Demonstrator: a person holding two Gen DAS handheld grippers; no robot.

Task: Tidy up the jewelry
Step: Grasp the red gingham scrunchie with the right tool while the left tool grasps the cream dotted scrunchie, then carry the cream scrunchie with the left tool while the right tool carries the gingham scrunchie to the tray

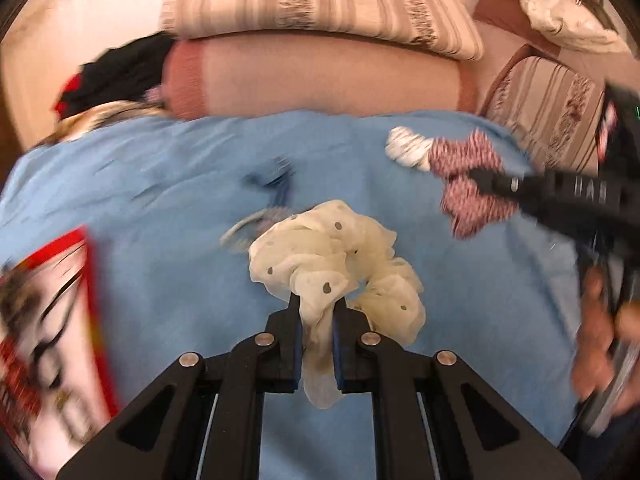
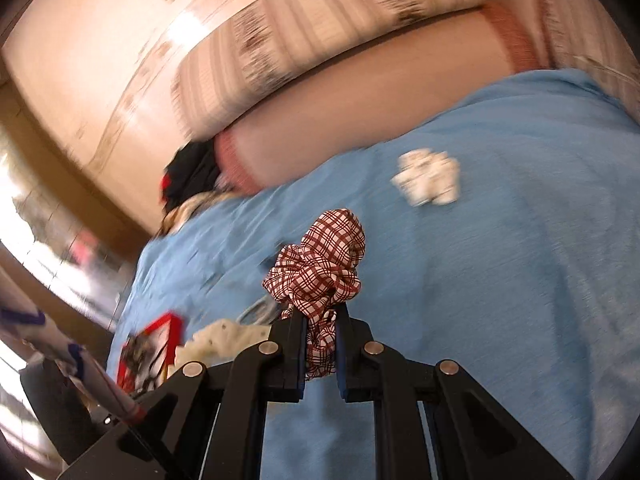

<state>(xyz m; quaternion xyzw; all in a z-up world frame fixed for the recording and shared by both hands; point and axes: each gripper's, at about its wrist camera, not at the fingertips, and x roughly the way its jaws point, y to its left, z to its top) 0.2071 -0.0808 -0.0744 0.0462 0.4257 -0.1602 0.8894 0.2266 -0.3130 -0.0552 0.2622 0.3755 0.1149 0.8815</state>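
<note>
Both grippers were loaded at this moment. In the left wrist view the left gripper (image 1: 316, 304) had its jaws closed on a fold of the cream dotted scrunchie (image 1: 336, 256), which sat at the centre of the frame and bulged out above and to the right of the fingertips, with a tail of fabric hanging down between the fingers. In the right wrist view the right gripper (image 2: 322, 318) had its jaws clamped on the red plaid scrunchie (image 2: 320, 264), bunched at the fingertips in the middle of the frame. The same plaid piece and the right gripper showed at the right edge of the left view, blurred. Under both lay the blue cloth (image 1: 140, 184). A white scrunchie (image 2: 428, 178) lay loose on it in the upper right of the right view, well apart from either gripper, and a thin greyish band (image 1: 248, 228) lay just left of the cream one. A red-framed box (image 1: 52, 320) sat at the lower left of the left view; its contents were too blurred to tell. The step in hand looked like carrying two picked hair ties toward a place to sort them, probably that box, though that is a guess. The next move would call for bringing each piece over its destination and opening the jaws cleanly, since soft fabric may cling to the pads.
</note>
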